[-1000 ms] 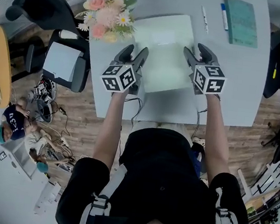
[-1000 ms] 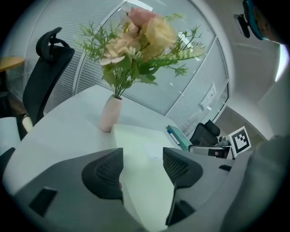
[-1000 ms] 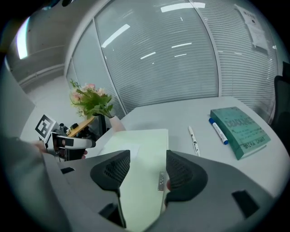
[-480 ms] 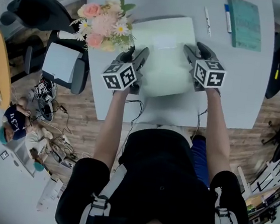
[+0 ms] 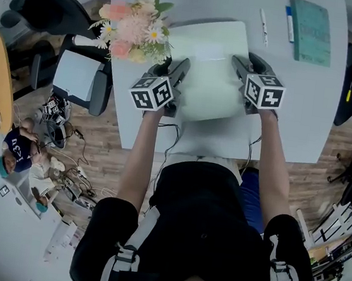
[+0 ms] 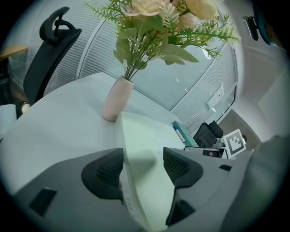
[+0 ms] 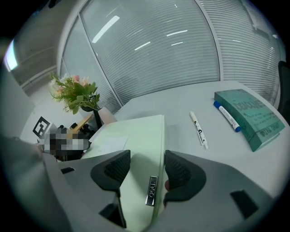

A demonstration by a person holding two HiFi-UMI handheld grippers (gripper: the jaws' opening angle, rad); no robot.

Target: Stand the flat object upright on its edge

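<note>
Both claws were on it at once. The pale green flat object [image 5: 207, 70] lay in the middle of the head view on the white table [image 5: 294, 113], broad face up, not on its edge.

The left gripper [image 6: 142, 159] had its jaws standing wide. The thin left edge of the flat object sat between them, one pad hard by that edge and the other out over the top face. I saw no squeeze there.

On the other side, the right gripper [image 7: 147, 159] straddled the right edge the same way, one jaw over the top face and one just outside the rim. Those jaws were closing, yet stood wide and were not pinching that I could see. A small metal badge [image 7: 152, 190] showed on the edge between them.

At the upper left of the head view, just beside the far left corner, stood the pale vase [image 6: 117, 97]. Its pink and white flowers [image 5: 136, 27] hung over the left gripper's fingers.

At the upper right lay a white pen [image 5: 264, 28] near the far right corner, then a blue-capped marker [image 5: 288, 23] just beside a teal notebook [image 5: 310, 31]. A black office chair [image 5: 46, 6] sat off the table at the far upper left.
</note>
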